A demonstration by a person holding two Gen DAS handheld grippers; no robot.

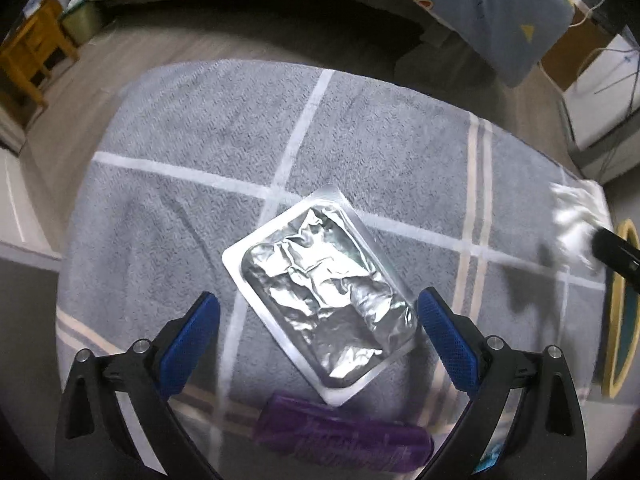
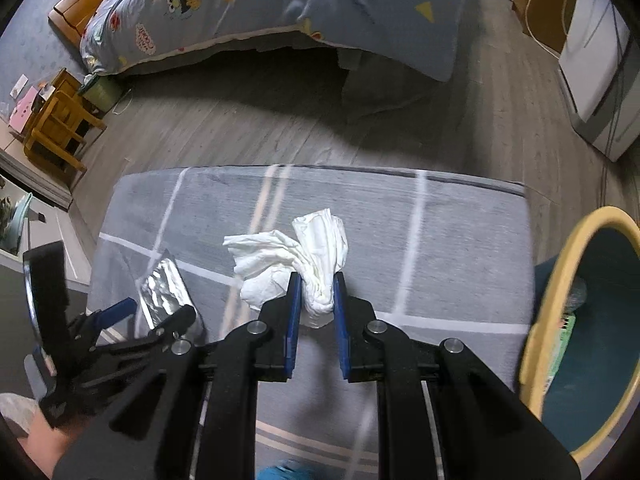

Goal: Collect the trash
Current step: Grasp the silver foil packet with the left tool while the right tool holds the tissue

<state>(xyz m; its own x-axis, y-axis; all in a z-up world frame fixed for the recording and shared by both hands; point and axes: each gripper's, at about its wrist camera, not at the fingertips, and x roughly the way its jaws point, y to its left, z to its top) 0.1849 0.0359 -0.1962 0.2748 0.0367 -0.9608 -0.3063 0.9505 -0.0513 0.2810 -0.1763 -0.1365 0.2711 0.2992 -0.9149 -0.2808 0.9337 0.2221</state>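
Tissue (image 2: 316, 280) between right fingers (image 2: 294, 312)

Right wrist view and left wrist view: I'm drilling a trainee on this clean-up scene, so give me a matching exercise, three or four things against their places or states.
Things:
1. tissue
2. foil pack
3. purple wrapper
4. bin

States:
A. flat between open blue pads
B. off the cloth's right edge
C. pinched in the right gripper
D. at the left gripper's base, under the pack's corner

Pairs: 1-C, 2-A, 3-D, 4-B
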